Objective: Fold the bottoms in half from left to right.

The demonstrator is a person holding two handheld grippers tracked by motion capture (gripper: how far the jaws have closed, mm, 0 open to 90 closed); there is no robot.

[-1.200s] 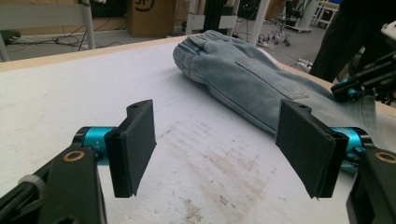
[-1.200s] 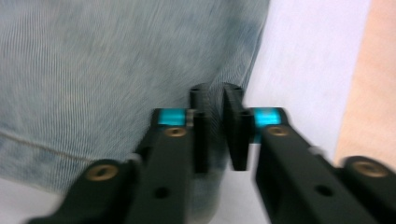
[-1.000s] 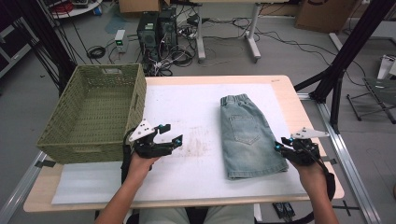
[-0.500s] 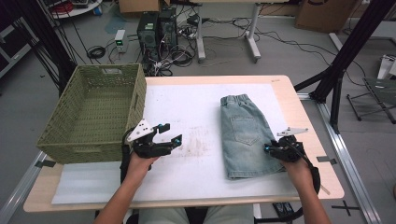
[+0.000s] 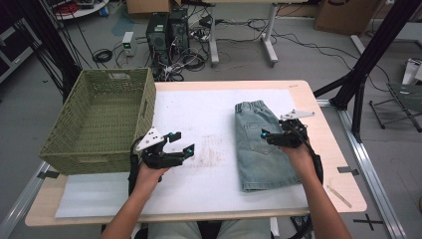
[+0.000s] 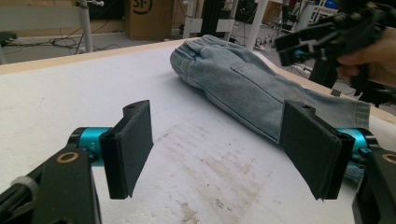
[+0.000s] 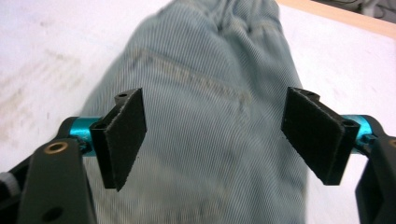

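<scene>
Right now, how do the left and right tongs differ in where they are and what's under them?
The left tongs sit over the bare white mat near the green basket; the right tongs hang over the denim shorts. The right tongs have just been opening, with nothing between them. Both are open and empty.

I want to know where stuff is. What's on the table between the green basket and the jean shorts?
Between the green basket and the jean shorts hover the left tongs, open, over bare white table cover with a faint brown smudge, as the high view shows.
</scene>
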